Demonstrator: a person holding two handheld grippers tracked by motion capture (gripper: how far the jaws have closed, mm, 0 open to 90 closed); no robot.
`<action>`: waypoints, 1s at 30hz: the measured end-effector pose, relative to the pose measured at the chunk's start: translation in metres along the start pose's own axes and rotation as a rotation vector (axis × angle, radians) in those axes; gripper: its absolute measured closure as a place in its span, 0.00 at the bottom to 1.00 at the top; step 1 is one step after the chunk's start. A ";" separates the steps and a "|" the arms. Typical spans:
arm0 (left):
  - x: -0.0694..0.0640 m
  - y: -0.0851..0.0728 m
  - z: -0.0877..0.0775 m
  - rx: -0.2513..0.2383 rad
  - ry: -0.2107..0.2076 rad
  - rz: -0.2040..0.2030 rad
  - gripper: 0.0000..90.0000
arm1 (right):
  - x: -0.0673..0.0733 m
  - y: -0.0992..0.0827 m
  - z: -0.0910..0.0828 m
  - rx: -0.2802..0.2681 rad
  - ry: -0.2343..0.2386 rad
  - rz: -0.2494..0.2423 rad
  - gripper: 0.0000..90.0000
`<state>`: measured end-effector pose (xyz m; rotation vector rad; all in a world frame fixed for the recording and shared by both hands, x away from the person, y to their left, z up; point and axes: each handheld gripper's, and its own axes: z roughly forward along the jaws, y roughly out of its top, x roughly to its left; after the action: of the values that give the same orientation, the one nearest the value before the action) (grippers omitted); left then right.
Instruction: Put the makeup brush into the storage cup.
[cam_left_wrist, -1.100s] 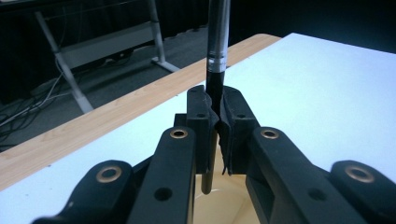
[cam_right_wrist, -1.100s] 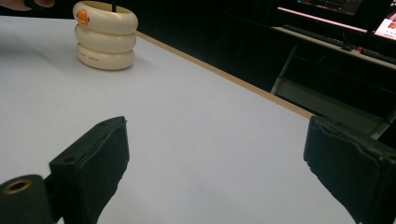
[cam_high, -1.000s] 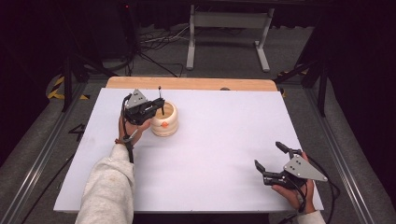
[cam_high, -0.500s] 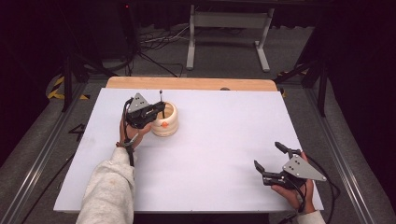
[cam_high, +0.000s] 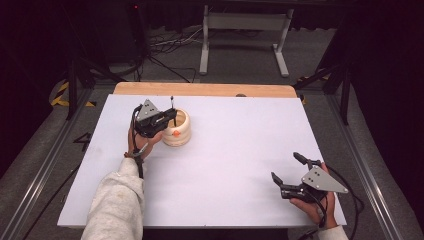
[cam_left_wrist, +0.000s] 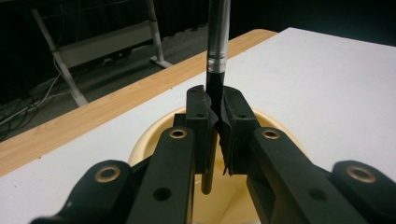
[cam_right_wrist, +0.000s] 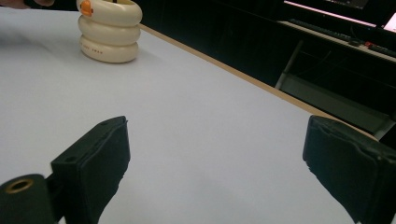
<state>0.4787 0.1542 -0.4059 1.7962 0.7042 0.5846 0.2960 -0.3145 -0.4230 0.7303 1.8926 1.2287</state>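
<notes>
High view: left claw (cam_high: 172, 119) pinches pen (cam_high: 171, 102) over holder (cam_high: 177, 131).

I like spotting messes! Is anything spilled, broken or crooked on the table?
Nothing stands out. The cream ringed holder stands upright on the white table, and the left hand-held gripper holds a thin black and silver pen upright over it.

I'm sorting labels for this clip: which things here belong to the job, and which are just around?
In the job:
- left tool, shut on the pen
- cream ringed holder under it

Just around:
- right tool, open, idle
- white table
- metal stand on the floor behind
</notes>
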 end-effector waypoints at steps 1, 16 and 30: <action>0.000 0.000 0.000 0.000 0.000 0.000 0.89 | 0.000 0.000 0.000 0.001 0.000 -0.001 0.09; -0.005 0.008 -0.021 -0.024 0.020 0.045 0.63 | 0.002 0.001 0.001 0.006 0.009 -0.009 0.09; -0.011 0.015 -0.036 -0.041 0.070 0.073 0.28 | 0.003 0.001 0.001 0.007 0.012 -0.012 0.09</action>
<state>0.4492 0.1660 -0.3813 1.7760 0.6715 0.7083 0.2953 -0.3116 -0.4230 0.7158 1.9096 1.2215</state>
